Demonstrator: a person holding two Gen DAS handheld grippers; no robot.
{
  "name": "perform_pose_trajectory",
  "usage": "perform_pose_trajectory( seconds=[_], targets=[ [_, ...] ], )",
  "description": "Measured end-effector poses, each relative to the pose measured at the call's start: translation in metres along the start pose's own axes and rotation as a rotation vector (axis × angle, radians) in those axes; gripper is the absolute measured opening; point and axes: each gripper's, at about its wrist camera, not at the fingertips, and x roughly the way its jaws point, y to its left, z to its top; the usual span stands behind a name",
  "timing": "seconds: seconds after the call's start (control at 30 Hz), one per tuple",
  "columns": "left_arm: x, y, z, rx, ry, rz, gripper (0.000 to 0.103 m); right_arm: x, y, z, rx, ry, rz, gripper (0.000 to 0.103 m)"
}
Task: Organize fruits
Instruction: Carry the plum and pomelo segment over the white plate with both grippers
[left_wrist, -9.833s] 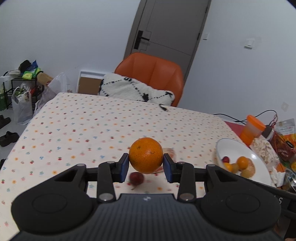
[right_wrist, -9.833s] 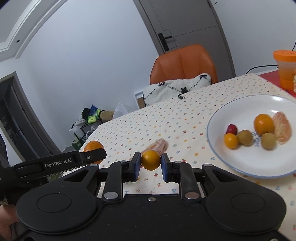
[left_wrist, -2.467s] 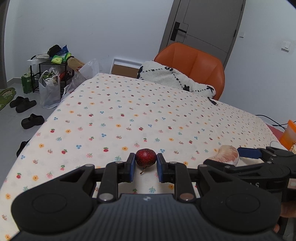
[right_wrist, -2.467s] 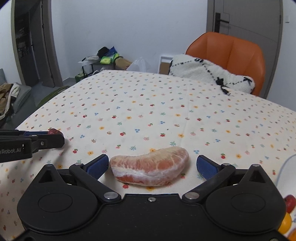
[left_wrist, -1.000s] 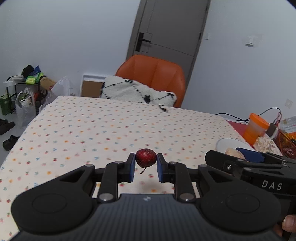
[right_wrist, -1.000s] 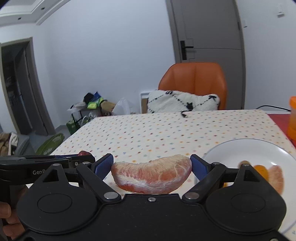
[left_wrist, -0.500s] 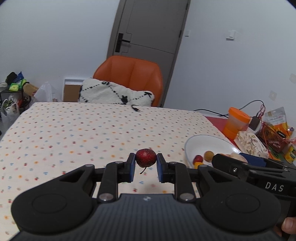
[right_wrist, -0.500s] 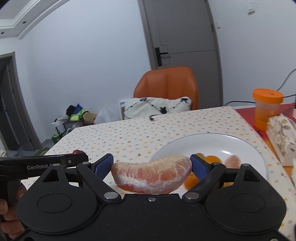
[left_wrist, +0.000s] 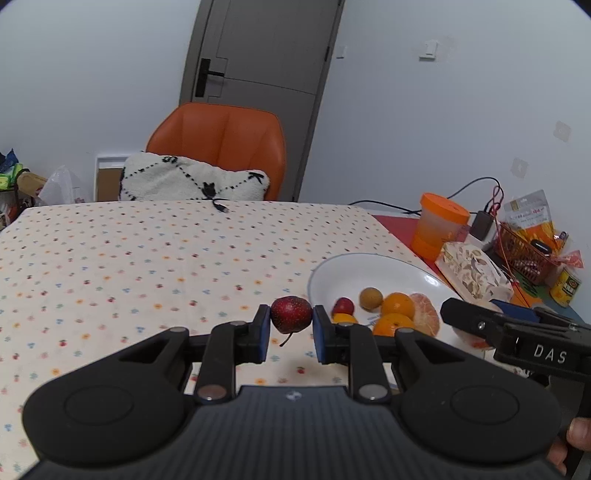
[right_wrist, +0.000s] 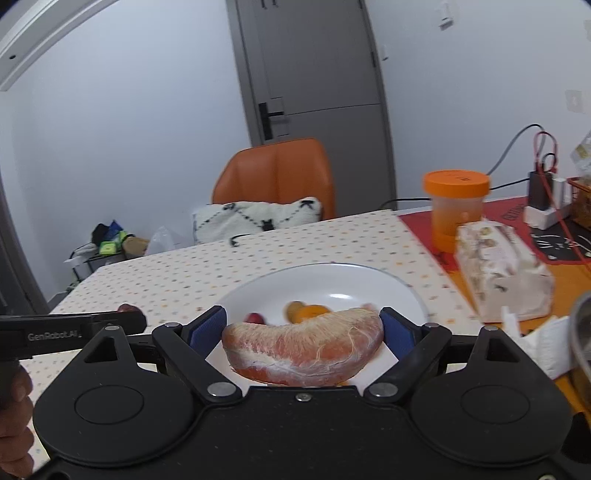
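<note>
My left gripper (left_wrist: 291, 328) is shut on a small dark red fruit (left_wrist: 291, 314) with a stem, held above the flowered tablecloth just left of the white plate (left_wrist: 373, 268). On the plate lie oranges (left_wrist: 397, 305), a brown round fruit (left_wrist: 371, 298), a small red fruit (left_wrist: 343, 305) and a peeled citrus (left_wrist: 424, 319). My right gripper (right_wrist: 305, 336) is shut on a pink peeled pomelo segment (right_wrist: 303, 346), held over the near side of the plate (right_wrist: 332, 280). The right gripper also shows at the right of the left wrist view, the left one at the left of the right wrist view.
An orange-lidded cup (left_wrist: 439, 226), a patterned tissue pack (left_wrist: 472, 271) and a wire basket with snacks (left_wrist: 528, 251) stand right of the plate. An orange chair (left_wrist: 221, 147) with a white cushion (left_wrist: 192, 181) sits at the far table edge. Cables run along the wall.
Both grippers have swung right toward the plate with their fruit. The plate now lies close under the pomelo segment and just right of the red fruit.
</note>
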Motion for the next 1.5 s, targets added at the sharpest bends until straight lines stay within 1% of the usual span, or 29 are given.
perform_pose_trajectory(
  seconds=[0.2, 0.53, 0.7, 0.83, 0.93, 1.0, 1.07, 1.17, 1.23, 1.3, 1.4, 1.5],
  targets=[
    [0.01, -0.018, -0.002, 0.024, 0.016, -0.014, 0.022, 0.0, -0.023, -0.005, 0.015, 0.005, -0.026, 0.087],
    [0.031, -0.049, -0.005, 0.064, 0.053, -0.055, 0.022, 0.004, -0.041, -0.008, 0.009, 0.01, -0.039, 0.087],
    [0.037, -0.053, -0.004, 0.078, 0.067, -0.057, 0.03, 0.01, -0.045, -0.009, 0.007, 0.021, -0.044, 0.087],
    [0.036, -0.044, -0.002, 0.059, 0.065, -0.024, 0.036, 0.017, -0.045, -0.008, -0.001, 0.024, -0.05, 0.087],
    [0.032, -0.034, 0.0, 0.035, 0.052, -0.014, 0.04, 0.023, -0.044, -0.005, 0.001, 0.029, -0.058, 0.087],
    [0.029, -0.028, 0.001, 0.024, 0.047, -0.008, 0.047, 0.025, -0.041, -0.004, -0.015, 0.028, -0.062, 0.087],
    [0.027, -0.025, 0.001, 0.027, 0.042, 0.005, 0.052, 0.026, -0.037, -0.004, -0.029, 0.021, -0.056, 0.091],
    [0.024, -0.02, 0.002, 0.034, 0.041, 0.022, 0.054, 0.022, -0.034, -0.004, -0.015, 0.007, -0.051, 0.093],
    [0.021, -0.017, 0.002, 0.029, 0.037, 0.033, 0.06, 0.02, -0.036, -0.004, 0.011, 0.01, -0.043, 0.093],
    [0.017, -0.013, 0.002, 0.022, 0.032, 0.045, 0.072, 0.017, -0.036, -0.005, 0.028, 0.018, -0.035, 0.093],
    [0.012, -0.009, 0.001, 0.02, 0.026, 0.063, 0.079, 0.01, -0.034, -0.007, 0.045, 0.011, -0.022, 0.094],
    [0.007, -0.006, 0.0, 0.026, 0.021, 0.078, 0.081, 0.004, -0.032, -0.009, 0.067, 0.006, -0.012, 0.096]
  ],
)
